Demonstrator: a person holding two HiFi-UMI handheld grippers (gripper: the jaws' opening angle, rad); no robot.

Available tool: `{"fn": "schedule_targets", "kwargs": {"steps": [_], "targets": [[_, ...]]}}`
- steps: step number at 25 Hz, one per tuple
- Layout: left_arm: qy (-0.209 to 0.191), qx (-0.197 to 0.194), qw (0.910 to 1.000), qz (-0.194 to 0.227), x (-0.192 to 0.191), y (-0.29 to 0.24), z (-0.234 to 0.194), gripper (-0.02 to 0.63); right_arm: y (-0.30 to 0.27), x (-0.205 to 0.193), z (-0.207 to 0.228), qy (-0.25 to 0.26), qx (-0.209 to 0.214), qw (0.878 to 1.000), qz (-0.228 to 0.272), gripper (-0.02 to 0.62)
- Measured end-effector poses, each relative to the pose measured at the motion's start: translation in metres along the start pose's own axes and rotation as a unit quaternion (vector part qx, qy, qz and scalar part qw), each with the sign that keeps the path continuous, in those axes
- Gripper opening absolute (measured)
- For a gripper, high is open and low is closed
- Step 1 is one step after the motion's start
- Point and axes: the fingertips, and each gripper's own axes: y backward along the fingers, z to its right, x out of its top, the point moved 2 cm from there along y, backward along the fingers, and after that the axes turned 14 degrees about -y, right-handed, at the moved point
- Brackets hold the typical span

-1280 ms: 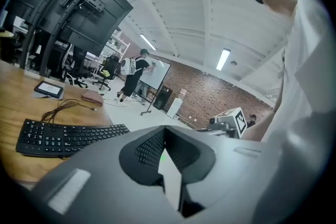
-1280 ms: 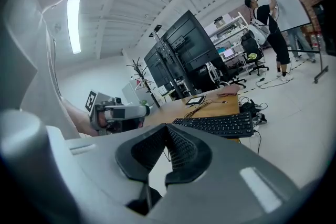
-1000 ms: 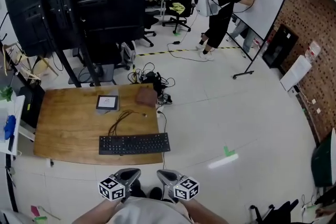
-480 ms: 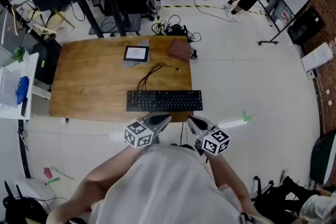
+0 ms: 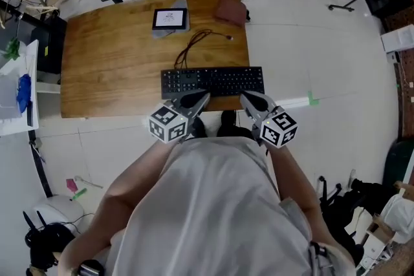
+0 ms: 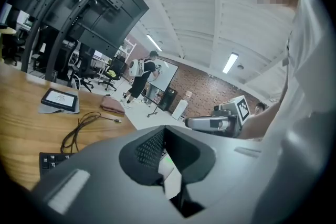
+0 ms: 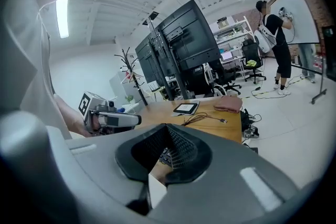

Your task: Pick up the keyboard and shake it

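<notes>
Approaching item: keyboard [image 5: 213,81], black, long, flat, keys upward, lying along the near edge of the wooden worktop [image 5: 110,61], toward its right corner. A dark cable [image 5: 193,43] loops on the far side; it probably belongs to the keyboard, though the join is unclear. Left gripper [image 5: 195,99] and right gripper [image 5: 248,100] hover at its near edge, fingers pressed together on nothing. Handling note: part both sets of fingers first, pinch the left and right ends evenly, lift level, and let the cable trail free before any shaking.
</notes>
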Motion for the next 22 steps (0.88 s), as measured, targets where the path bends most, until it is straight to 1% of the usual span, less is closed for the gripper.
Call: {"fn": "schedule_targets", "kwargs": {"steps": [3, 9, 11, 14, 16, 17, 19, 22], "targets": [[-0.006, 0.003, 1.0000, -0.002, 0.008, -0.014, -0.006, 0.000, -0.002, 0.008, 0.012, 0.006, 0.000, 1.000, -0.001, 0.002], [-0.006, 0.011, 0.9993, -0.034, 0.006, -0.026, -0.013, 0.000, -0.014, 0.009, 0.026, -0.024, 0.022, 0.999, 0.005, 0.002], [-0.006, 0.007, 0.9988, -0.048, 0.005, -0.038, -0.011, 0.000, -0.013, 0.006, 0.037, -0.037, 0.025, 0.999, -0.001, 0.003], [-0.003, -0.008, 0.9976, -0.069, 0.000, -0.059, 0.000, 0.000, -0.001, -0.006, 0.058, -0.060, 0.017, 0.998, -0.014, 0.003], [0.010, -0.021, 0.9964, -0.081, -0.006, -0.070, 0.008, 0.000, 0.007, -0.018, 0.077, -0.090, 0.009, 0.996, -0.024, 0.010], [0.020, -0.027, 0.9956, -0.088, -0.010, -0.075, 0.011, 0.000, 0.010, -0.025, 0.087, -0.108, 0.005, 0.994, -0.030, 0.034], [0.040, -0.032, 0.9931, -0.106, -0.020, -0.081, 0.015, 0.000, 0.016, -0.035, 0.108, -0.138, -0.002, 0.990, -0.043, 0.055], [0.048, -0.028, 0.9899, -0.130, -0.031, -0.085, 0.020, 0.000, 0.019, -0.042, 0.134, -0.157, -0.011, 0.986, -0.057, 0.063]]}}
